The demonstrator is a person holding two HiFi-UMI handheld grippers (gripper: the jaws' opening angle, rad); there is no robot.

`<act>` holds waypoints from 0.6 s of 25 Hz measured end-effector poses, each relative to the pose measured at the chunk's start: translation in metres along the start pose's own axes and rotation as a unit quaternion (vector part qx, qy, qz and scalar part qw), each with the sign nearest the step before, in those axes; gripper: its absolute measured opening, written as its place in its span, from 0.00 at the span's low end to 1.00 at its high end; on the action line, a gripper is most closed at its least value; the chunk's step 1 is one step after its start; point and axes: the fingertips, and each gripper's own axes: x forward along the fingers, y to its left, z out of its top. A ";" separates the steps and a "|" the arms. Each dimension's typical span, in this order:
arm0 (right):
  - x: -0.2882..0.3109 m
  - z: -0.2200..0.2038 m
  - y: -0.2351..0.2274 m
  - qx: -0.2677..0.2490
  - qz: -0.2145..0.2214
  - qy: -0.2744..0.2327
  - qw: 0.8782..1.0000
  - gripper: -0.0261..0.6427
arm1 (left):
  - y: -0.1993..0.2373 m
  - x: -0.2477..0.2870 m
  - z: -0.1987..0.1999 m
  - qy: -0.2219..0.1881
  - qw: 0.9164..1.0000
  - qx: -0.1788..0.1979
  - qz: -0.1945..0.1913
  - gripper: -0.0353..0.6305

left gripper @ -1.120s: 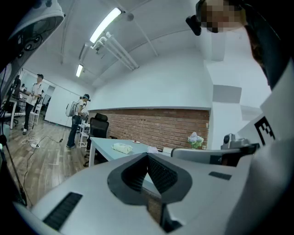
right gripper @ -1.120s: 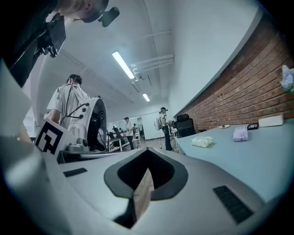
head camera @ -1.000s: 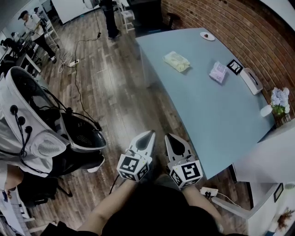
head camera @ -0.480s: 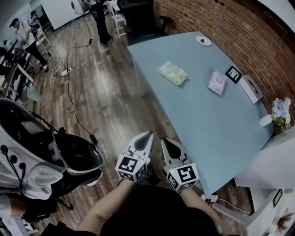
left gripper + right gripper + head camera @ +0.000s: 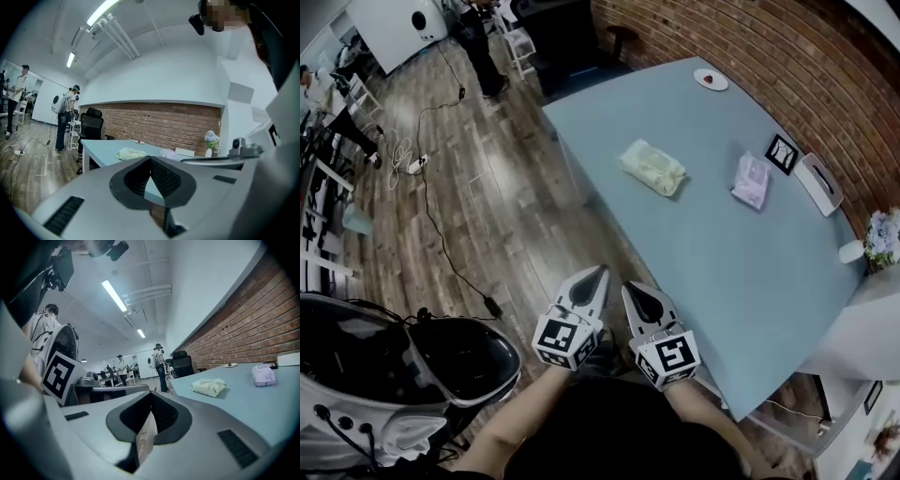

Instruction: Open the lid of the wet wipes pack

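Observation:
A pale green wet wipes pack (image 5: pixel 652 167) lies flat on the blue-grey table (image 5: pixel 741 272), toward its far left part. It also shows small and far ahead in the left gripper view as the pack (image 5: pixel 131 153) and in the right gripper view as the pack (image 5: pixel 209 386). My left gripper (image 5: pixel 599 272) and right gripper (image 5: pixel 629 288) are side by side over the wooden floor, just short of the table's near corner. Both point toward the table. The left gripper (image 5: pixel 150 158) and the right gripper (image 5: pixel 151 393) are shut, with nothing between their jaws.
A purple pack (image 5: pixel 751 179), a marker card (image 5: pixel 782 153), a white box (image 5: pixel 818 184), a small plate (image 5: pixel 710 80) and flowers (image 5: pixel 883 246) sit along the table's brick-wall side. A black-and-white seat shell (image 5: pixel 412 366) stands at lower left. A cable (image 5: pixel 441 225) crosses the floor; people stand far back.
Both grippers have travelled forward toward the table, still shut and side by side. The seat shell has slid down to the lower left of the view, and the wipes pack appears nearer.

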 end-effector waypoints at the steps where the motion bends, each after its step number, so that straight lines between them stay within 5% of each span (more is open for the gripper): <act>1: 0.008 0.000 -0.003 0.000 -0.005 0.002 1.000 0.07 | 0.007 0.006 0.001 0.001 1.000 -0.001 -0.003 0.07; 15: 0.057 -0.013 -0.023 -0.015 -0.060 0.038 0.997 0.07 | 0.053 0.037 -0.016 0.016 0.998 -0.044 -0.040 0.07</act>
